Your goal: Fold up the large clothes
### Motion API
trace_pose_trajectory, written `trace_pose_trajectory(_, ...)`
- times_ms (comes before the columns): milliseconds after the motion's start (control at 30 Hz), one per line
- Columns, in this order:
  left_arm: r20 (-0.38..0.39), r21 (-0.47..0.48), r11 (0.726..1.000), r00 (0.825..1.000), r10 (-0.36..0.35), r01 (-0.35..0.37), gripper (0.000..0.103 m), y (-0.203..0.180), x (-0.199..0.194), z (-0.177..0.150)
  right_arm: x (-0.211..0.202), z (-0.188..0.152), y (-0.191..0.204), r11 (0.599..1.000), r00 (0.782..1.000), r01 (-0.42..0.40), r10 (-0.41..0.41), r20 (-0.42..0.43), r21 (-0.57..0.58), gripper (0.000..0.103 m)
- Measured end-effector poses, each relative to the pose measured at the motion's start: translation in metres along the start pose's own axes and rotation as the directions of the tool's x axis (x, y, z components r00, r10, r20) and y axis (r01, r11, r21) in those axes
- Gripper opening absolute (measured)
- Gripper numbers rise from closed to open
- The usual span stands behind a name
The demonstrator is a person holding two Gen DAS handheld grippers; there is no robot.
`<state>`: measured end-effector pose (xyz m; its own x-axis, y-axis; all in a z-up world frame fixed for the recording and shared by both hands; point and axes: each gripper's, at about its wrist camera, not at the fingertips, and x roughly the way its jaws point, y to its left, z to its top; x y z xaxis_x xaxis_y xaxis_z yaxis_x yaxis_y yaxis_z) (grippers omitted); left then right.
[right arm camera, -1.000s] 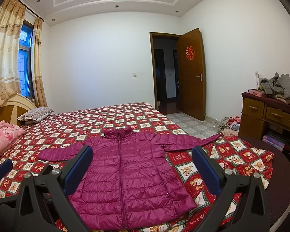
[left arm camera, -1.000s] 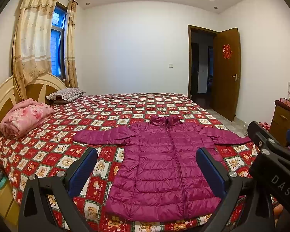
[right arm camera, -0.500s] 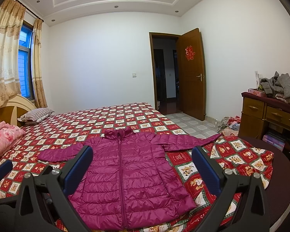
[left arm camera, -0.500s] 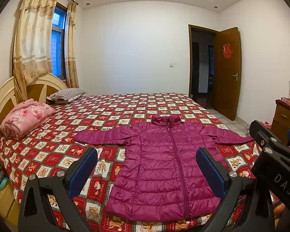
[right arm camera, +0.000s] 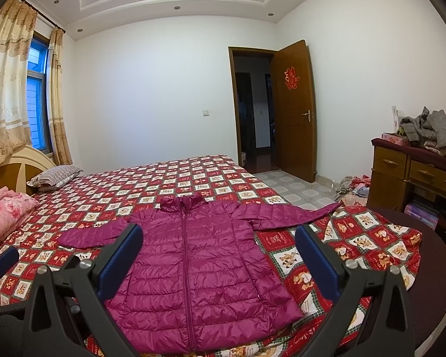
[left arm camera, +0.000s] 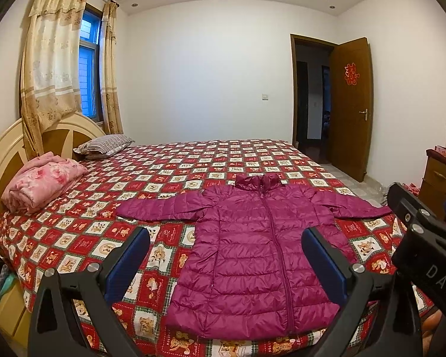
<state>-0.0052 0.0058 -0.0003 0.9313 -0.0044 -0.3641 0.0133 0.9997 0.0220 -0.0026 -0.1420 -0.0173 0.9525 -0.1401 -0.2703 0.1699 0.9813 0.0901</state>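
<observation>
A magenta quilted puffer jacket [left arm camera: 252,255] lies flat and zipped on the bed, front up, collar away from me, both sleeves spread sideways; it also shows in the right wrist view [right arm camera: 193,267]. My left gripper [left arm camera: 226,261] is open and empty, held above the jacket's hem near the bed's front edge. My right gripper [right arm camera: 220,258] is open and empty too, above the jacket's lower half. The right gripper's body shows at the right edge of the left wrist view [left arm camera: 425,247].
The bed [left arm camera: 193,163] has a red checked cover. A folded pink blanket [left arm camera: 41,181] and a striped pillow [left arm camera: 104,145] lie by the headboard. A wooden dresser [right arm camera: 413,175] with piled clothes stands at the right. An open door [right arm camera: 294,110] is behind.
Both views have shifted only slightly. The jacket lies as before and both grippers stay open.
</observation>
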Motion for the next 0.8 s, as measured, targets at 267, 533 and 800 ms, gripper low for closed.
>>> trace_pose_trajectory(267, -0.017, 0.002, 1.000, 1.000, 0.005, -0.005, 0.102, -0.001, 0.007, -0.002, 0.004, -0.004, 0.002, 1.000, 1.000, 0.006, -0.006, -0.015, 0.007, 0.103)
trace_pose_trajectory(533, -0.047, 0.013, 1.000, 0.999, 0.027, -0.026, 0.102, 0.000, 0.029, -0.003, 0.024, -0.009, -0.005, 1.000, 0.998, -0.011, 0.012, -0.055, 0.017, 0.103)
trace_pose_trajectory(800, -0.086, 0.030, 0.999, 0.996, 0.038, -0.036, 0.102, -0.005, 0.067, 0.002, 0.058, -0.002, -0.010, 1.000, 0.995, -0.021, 0.022, -0.094, 0.016, 0.103)
